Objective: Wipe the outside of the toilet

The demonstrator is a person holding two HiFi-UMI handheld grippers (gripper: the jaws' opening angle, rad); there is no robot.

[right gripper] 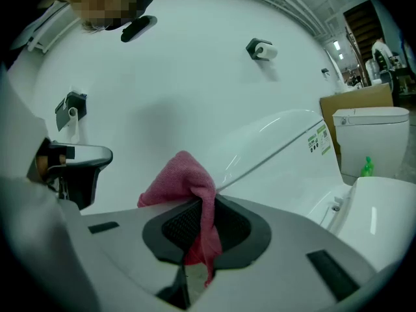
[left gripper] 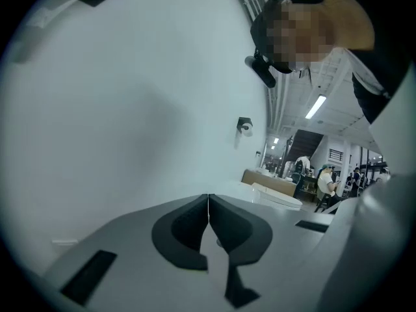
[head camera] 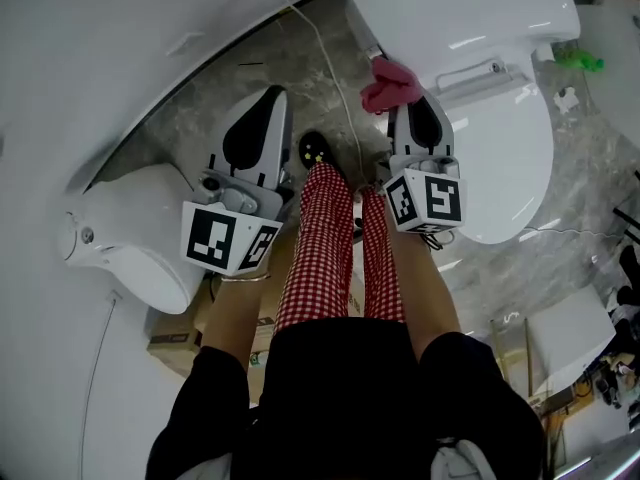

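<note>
Filling the upper right of the head view, the white toilet [head camera: 500,108] has the right gripper [head camera: 402,105] at its left edge, the left gripper [left gripper: 208,203] pressed together on nothing at centre left, and a pink cloth [right gripper: 188,194] pinched in the right gripper.

The head view is taken from above, aimed steeply down at the floor [head camera: 200,118], with the toilet [head camera: 500,118] at upper right. The left gripper view is pointed along the left tongs [left gripper: 208,197] at a white wall [left gripper: 130,109] close by. The toilet is shared with the right gripper view, seen near, from low down.
</note>
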